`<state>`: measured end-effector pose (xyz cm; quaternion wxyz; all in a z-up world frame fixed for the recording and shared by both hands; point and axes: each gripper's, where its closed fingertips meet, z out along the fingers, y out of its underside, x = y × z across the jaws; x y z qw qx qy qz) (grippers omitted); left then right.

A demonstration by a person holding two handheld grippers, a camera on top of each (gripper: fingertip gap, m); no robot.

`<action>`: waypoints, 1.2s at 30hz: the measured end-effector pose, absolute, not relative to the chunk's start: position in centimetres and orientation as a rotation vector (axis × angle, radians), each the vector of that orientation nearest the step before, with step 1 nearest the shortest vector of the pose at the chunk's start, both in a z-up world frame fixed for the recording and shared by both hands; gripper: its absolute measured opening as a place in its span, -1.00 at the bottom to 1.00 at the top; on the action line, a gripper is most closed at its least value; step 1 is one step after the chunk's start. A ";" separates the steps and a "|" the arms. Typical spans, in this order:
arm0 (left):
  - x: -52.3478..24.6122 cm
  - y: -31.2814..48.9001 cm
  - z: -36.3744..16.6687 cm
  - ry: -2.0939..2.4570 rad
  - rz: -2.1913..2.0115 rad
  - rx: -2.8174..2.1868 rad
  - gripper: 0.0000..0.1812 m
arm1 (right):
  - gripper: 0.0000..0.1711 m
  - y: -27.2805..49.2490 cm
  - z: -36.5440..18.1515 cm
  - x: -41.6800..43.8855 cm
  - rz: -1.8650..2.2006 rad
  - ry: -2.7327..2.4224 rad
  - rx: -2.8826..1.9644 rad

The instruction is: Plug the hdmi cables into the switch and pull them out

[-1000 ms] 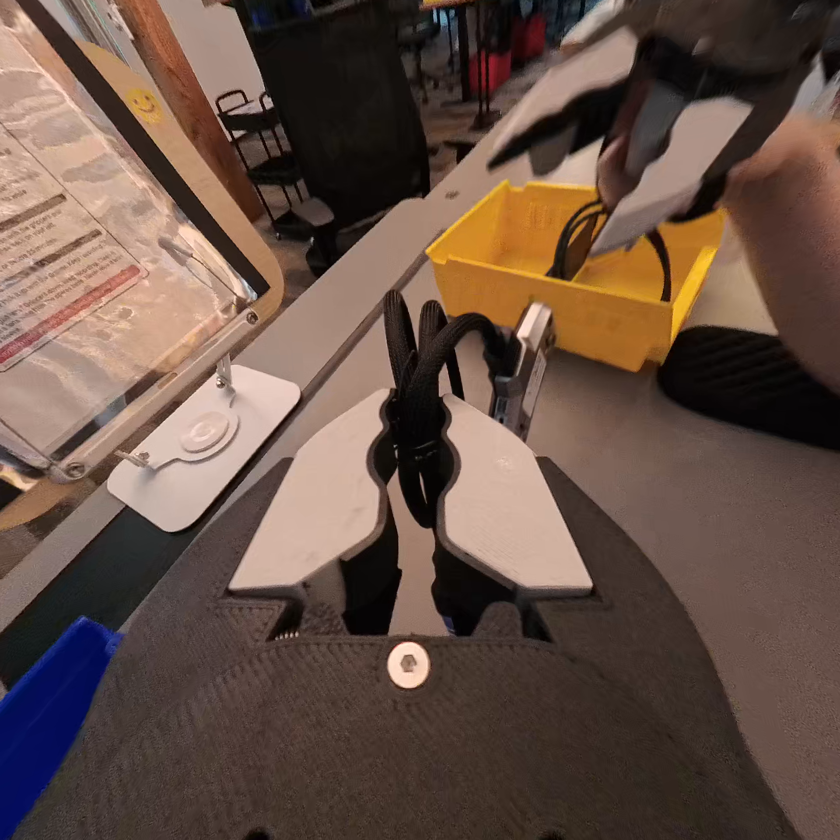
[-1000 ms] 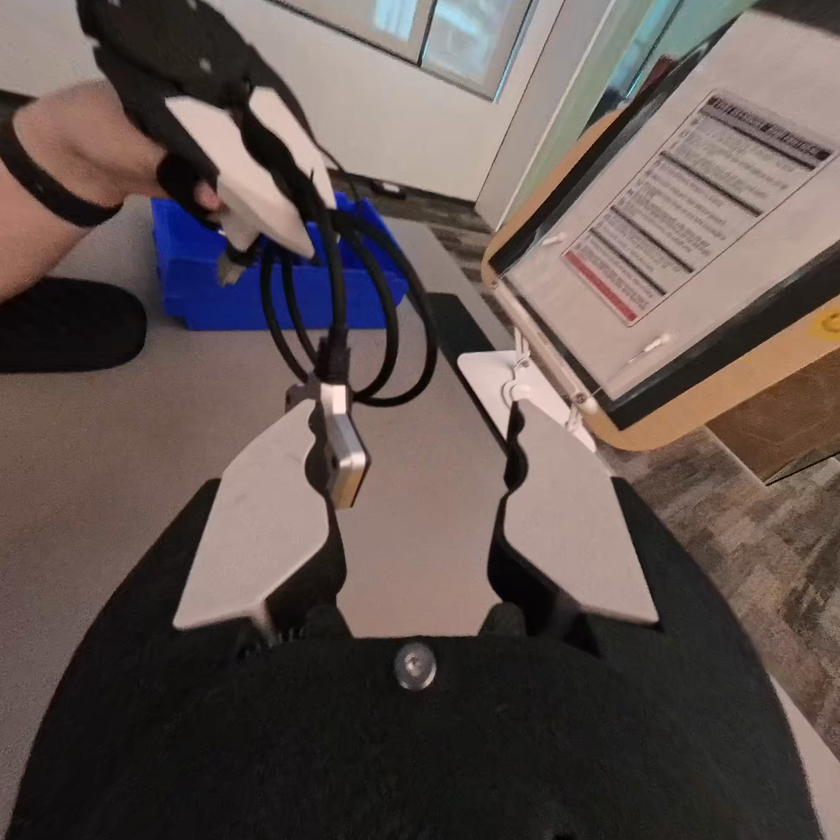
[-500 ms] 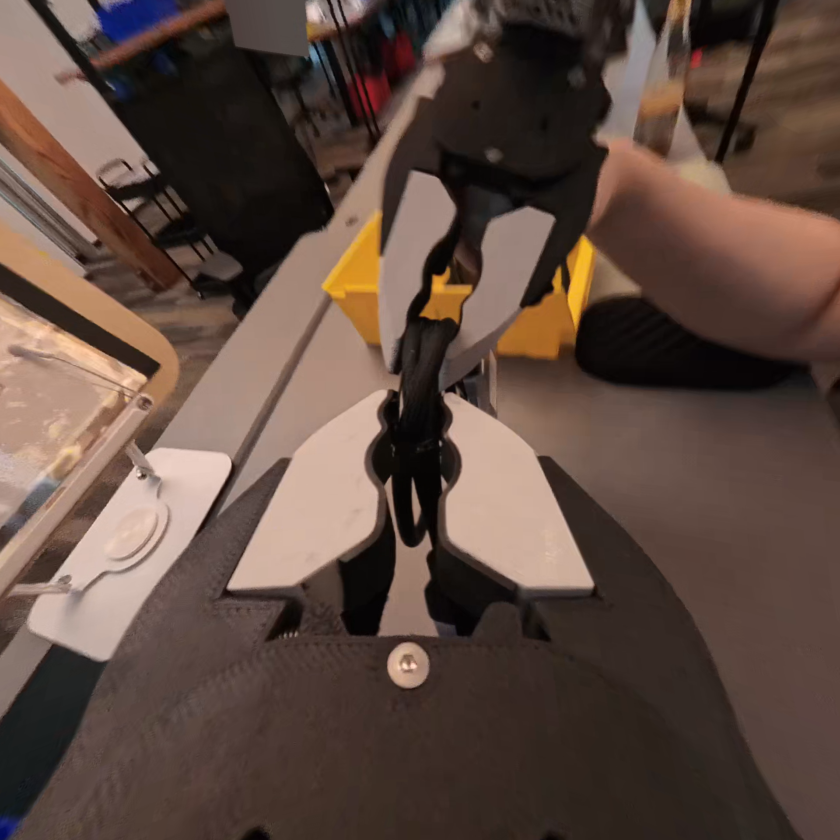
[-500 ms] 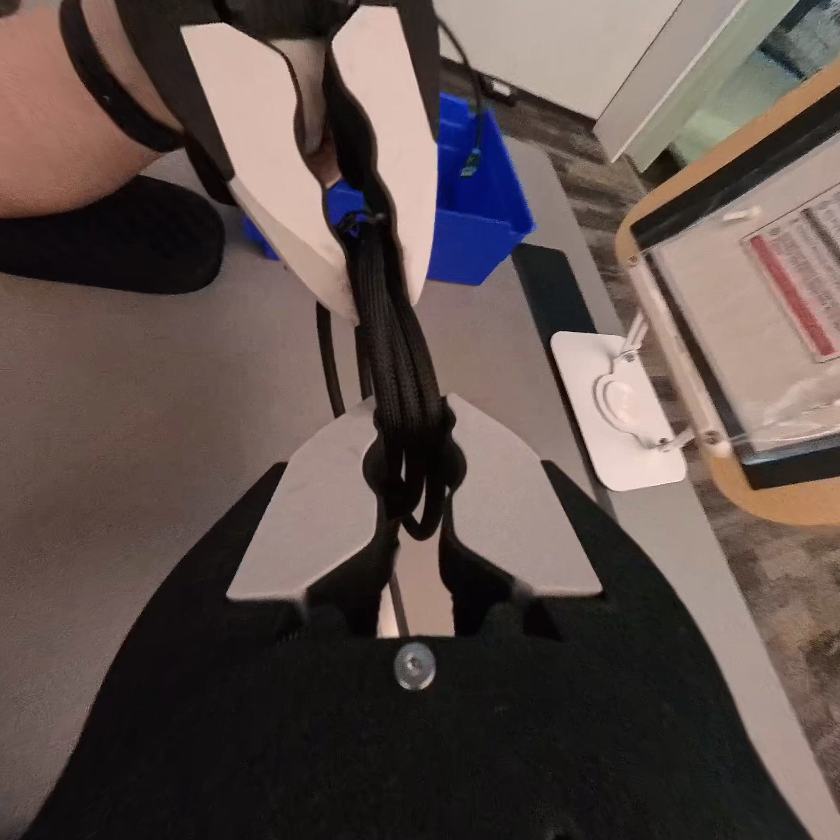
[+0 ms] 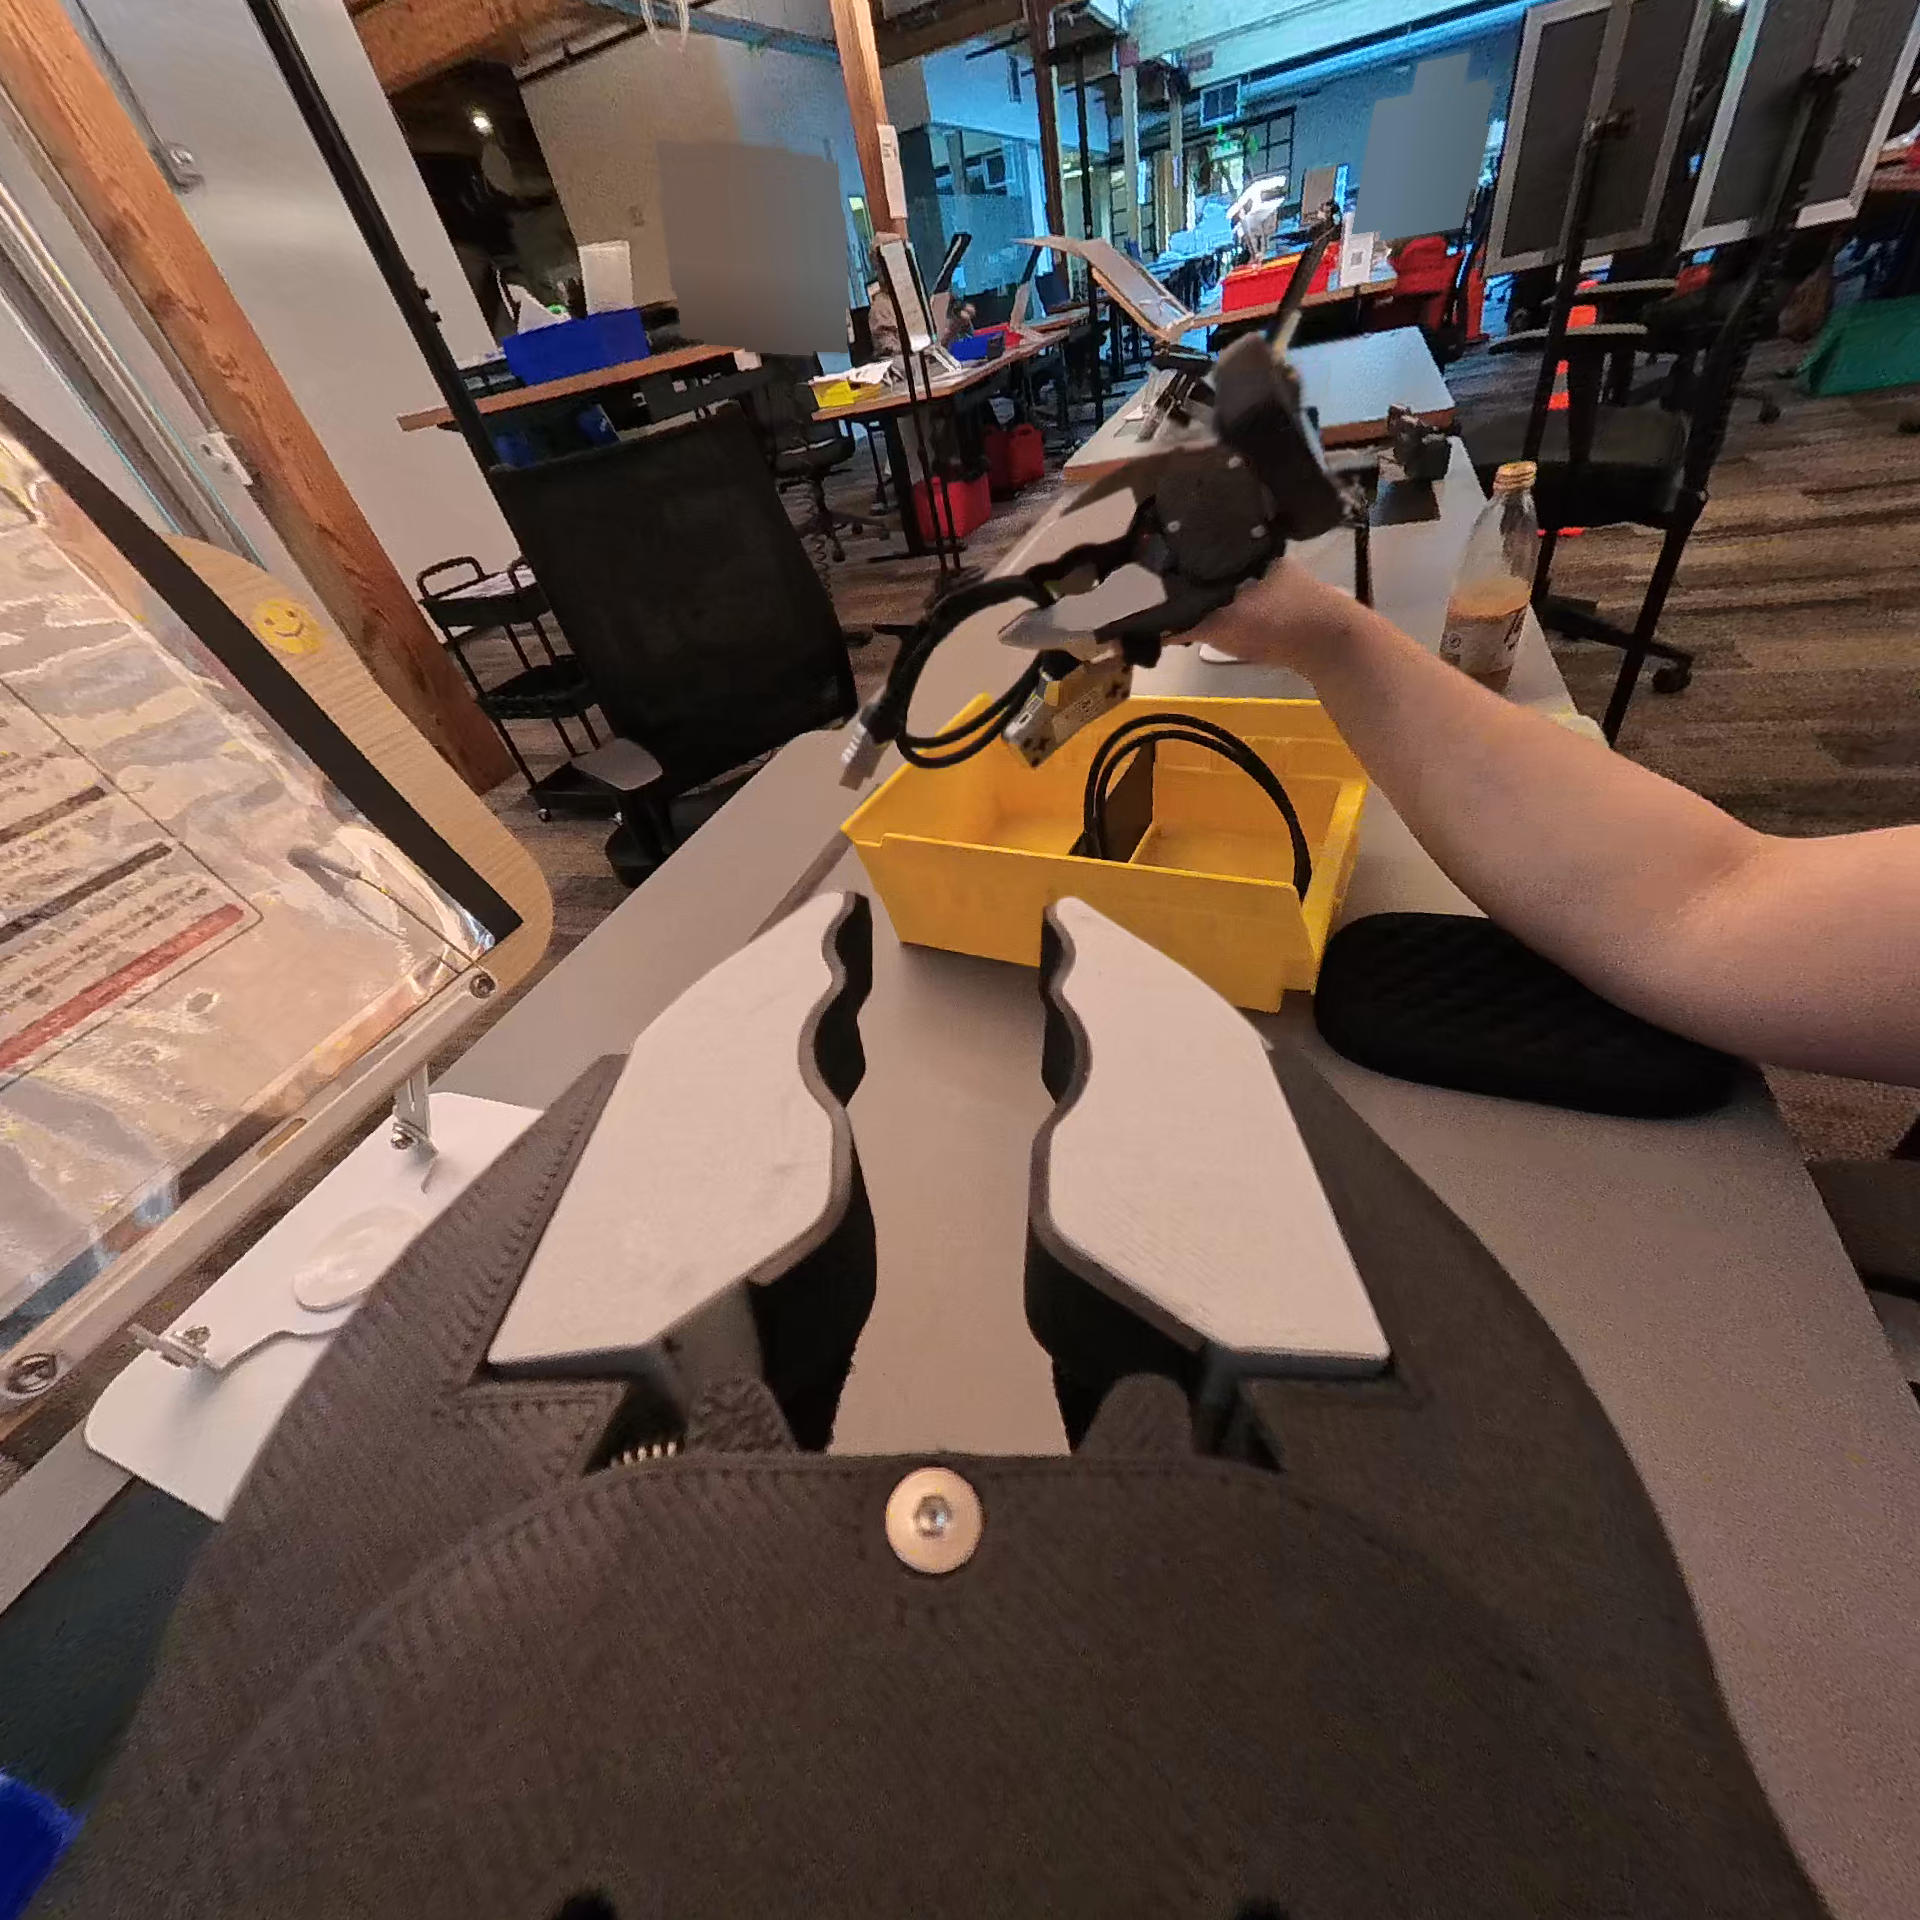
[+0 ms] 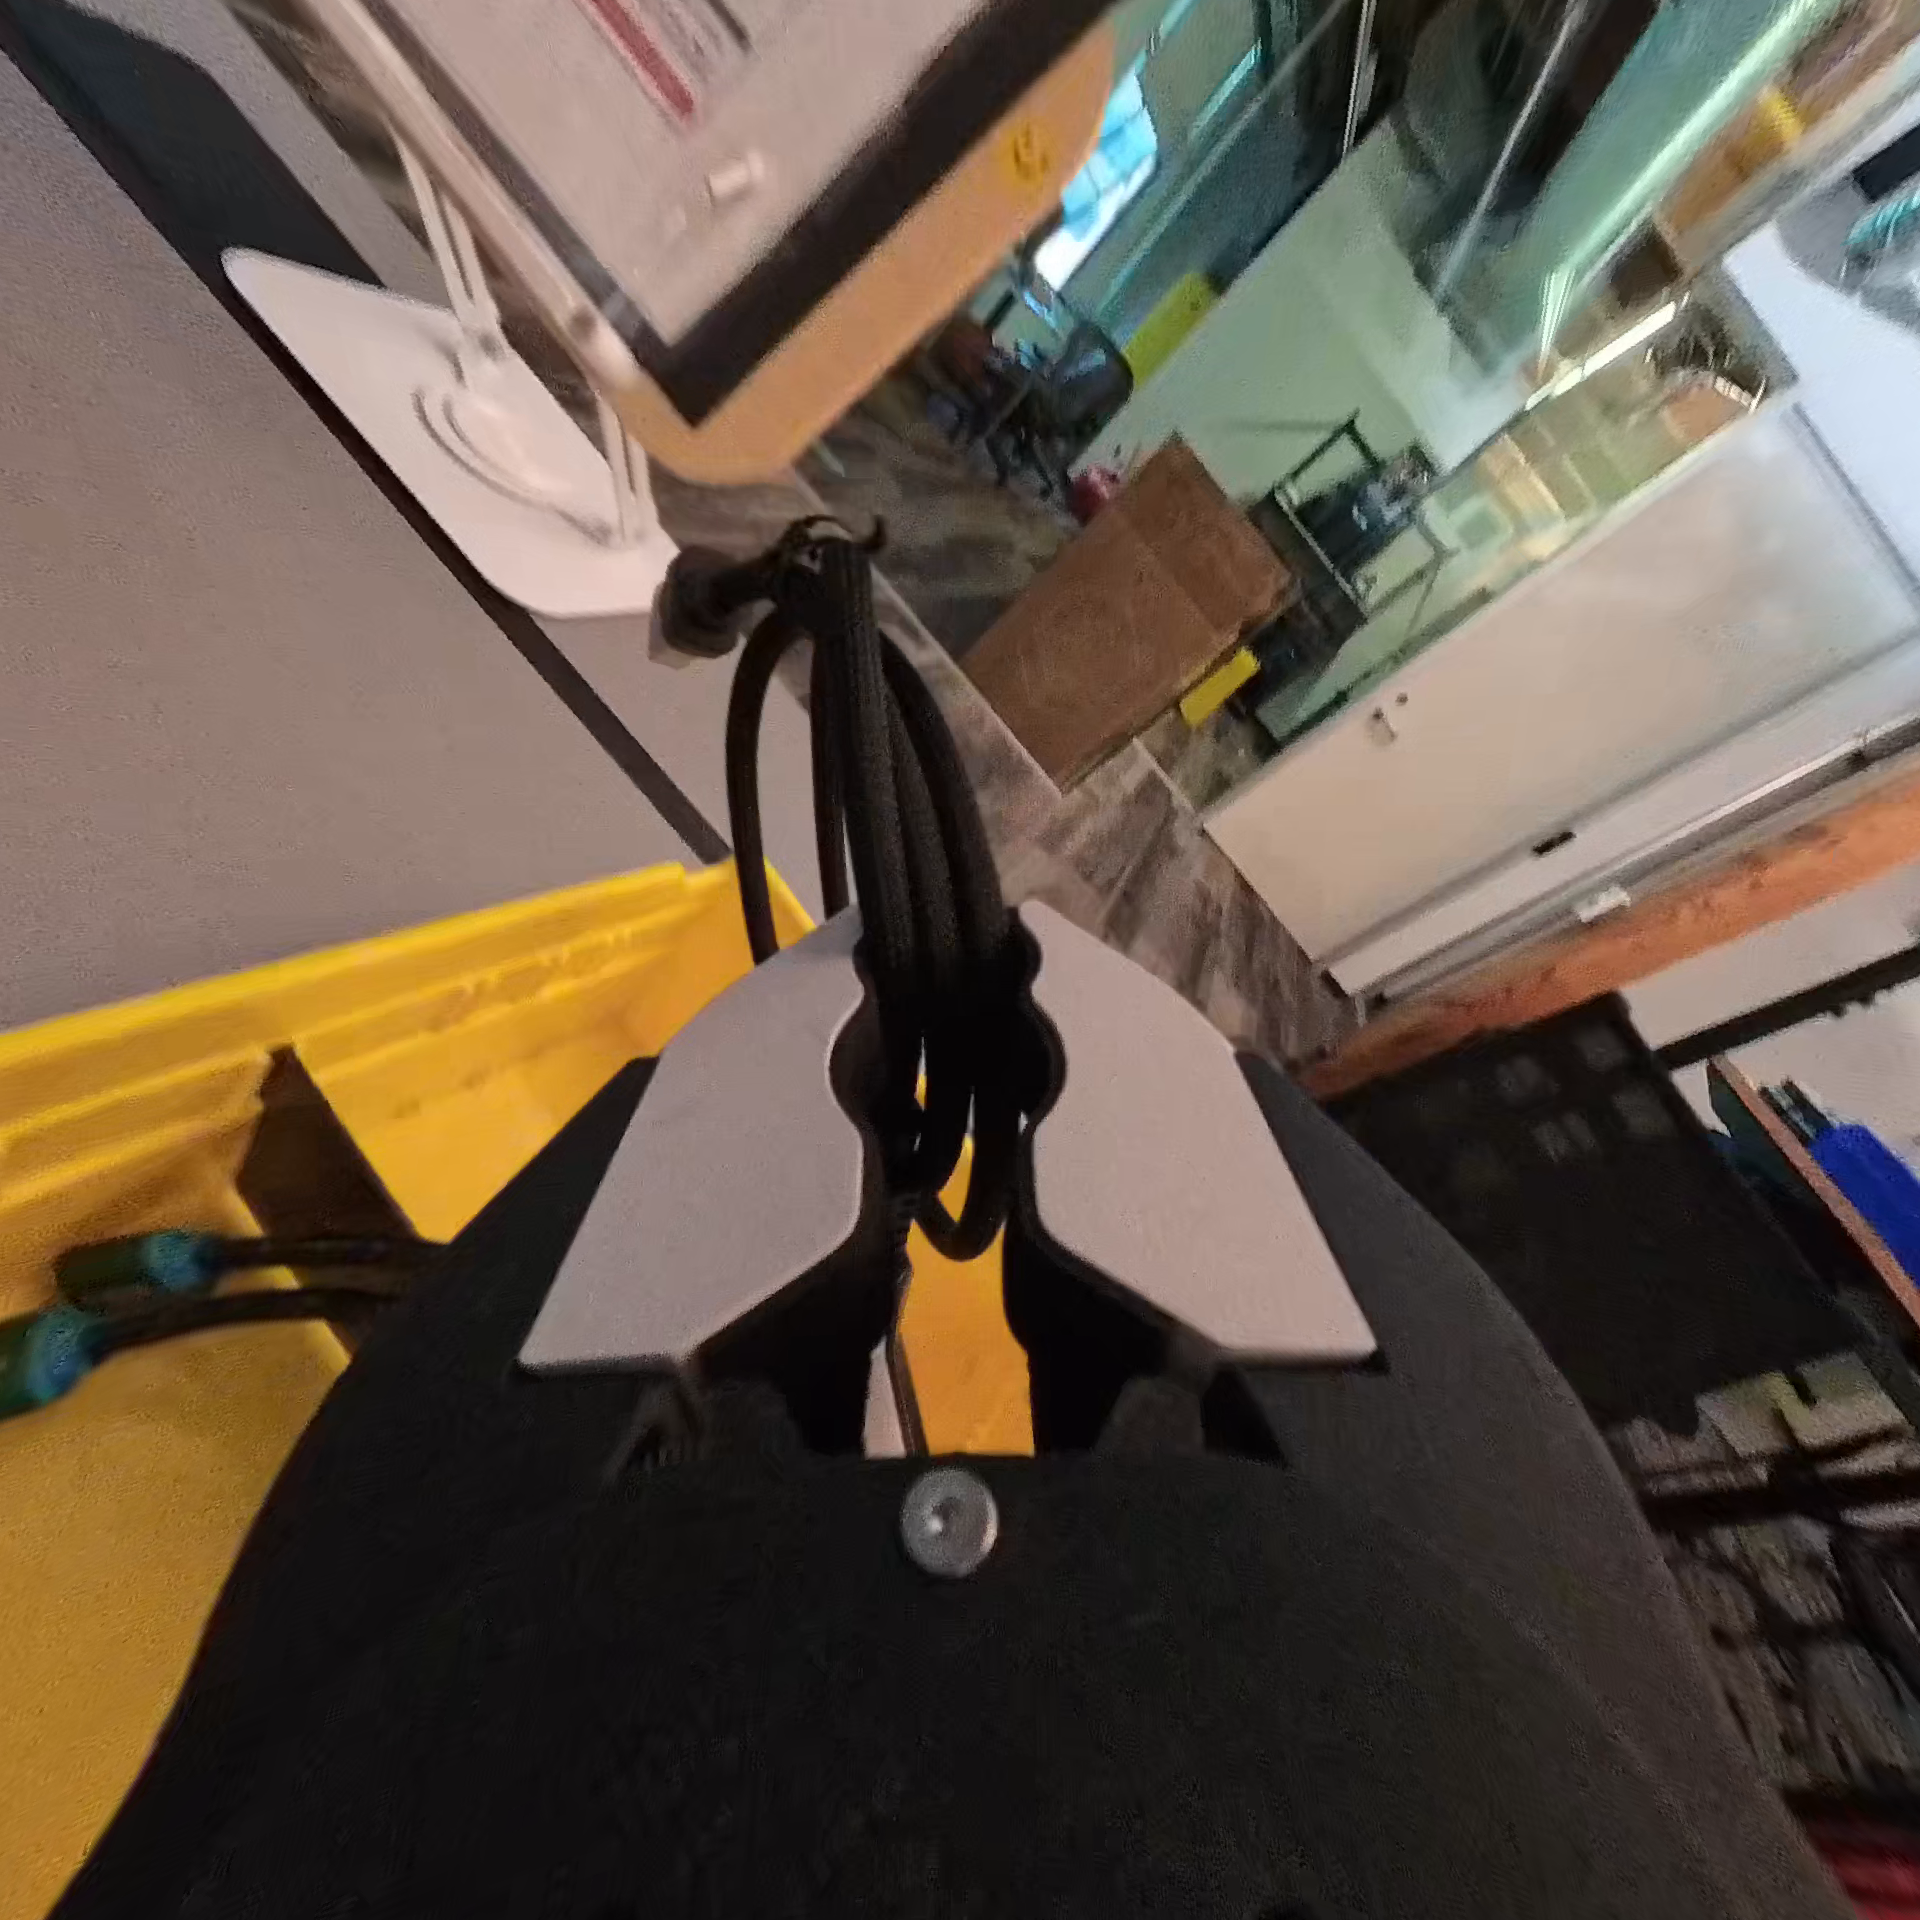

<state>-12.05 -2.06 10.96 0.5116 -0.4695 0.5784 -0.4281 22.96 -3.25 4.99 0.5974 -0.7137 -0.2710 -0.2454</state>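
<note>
My left gripper (image 5: 951, 935) is open and empty, low over the grey table (image 5: 1558, 1299) in front of the yellow bin (image 5: 1101, 914). My right gripper (image 6: 940, 935) is shut on a bundle of black braided HDMI cable (image 6: 914, 810), with both pads pressed on it. In the left wrist view the right gripper (image 5: 1049, 618) holds that bundle (image 5: 935, 675) in the air above the bin. The small metallic switch (image 5: 1070, 707) and a loose plug (image 5: 857, 764) hang from the bundle. Another black cable (image 5: 1195, 769) lies in the bin.
A sign in a stand with a white base (image 5: 312, 1278) is at the table's left edge. A black padded rest (image 5: 1507, 1029) lies under the person's forearm (image 5: 1558, 831). A bottle (image 5: 1491, 582) stands behind the bin. Teal-ended plugs (image 6: 135, 1262) lie in the yellow bin (image 6: 416, 1039). One gripper's finger ends stand about 35 cm off the other's.
My right gripper shut on the cable bundle that my left gripper held. My left gripper then opened and let go. The right gripper carried bundle and switch away, over the yellow bin.
</note>
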 end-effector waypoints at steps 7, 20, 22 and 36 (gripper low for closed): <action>-11.3 -2.4 10.1 1.428 -1.021 -1.143 -0.69 | -0.75 -3.2 -1.4 27.4 -0.462 -0.499 -1.911; -11.0 -3.6 10.0 1.463 -1.007 -1.124 -0.71 | -0.76 -4.8 -5.7 29.4 -0.480 -0.435 -2.230; -11.0 -3.6 9.9 1.467 -1.000 -1.124 -0.71 | -0.76 -4.5 -5.7 29.7 -0.487 -0.402 -2.222; -10.7 -4.3 9.7 1.489 -0.983 -1.116 -0.72 | -0.74 -6.1 -6.4 30.6 -0.492 -0.341 -2.315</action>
